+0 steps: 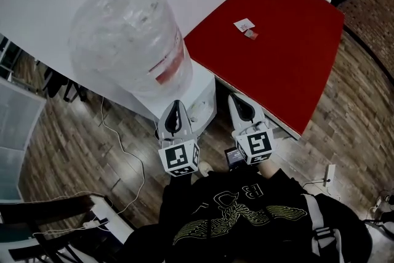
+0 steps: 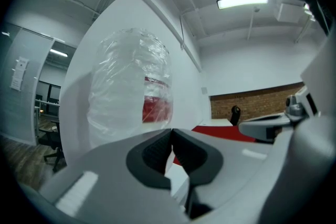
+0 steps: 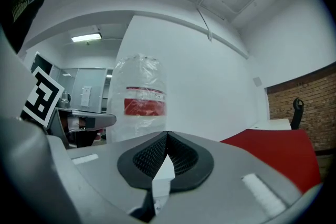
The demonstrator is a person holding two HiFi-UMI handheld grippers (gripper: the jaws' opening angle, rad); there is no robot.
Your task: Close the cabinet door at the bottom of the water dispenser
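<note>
Clear plastic-wrapped water bottle with a red label (image 1: 126,34) sits on top of the white water dispenser (image 1: 202,95), which stands left of the red-topped counter (image 1: 271,52).

Left tongs (image 1: 175,105): pressed together, nothing pinched. Right tongs (image 1: 237,100): likewise together and empty. Both point level at the dispenser's upper part.

Cabinet door at the dispenser's bottom: in no view, probably below the tongs, so I cannot tell how far open it is.

Judgement: a light, stiff, smooth hinged panel. No grasp needed; push on its free edge, away from the hinge, gently so the tips do not slip.
</note>
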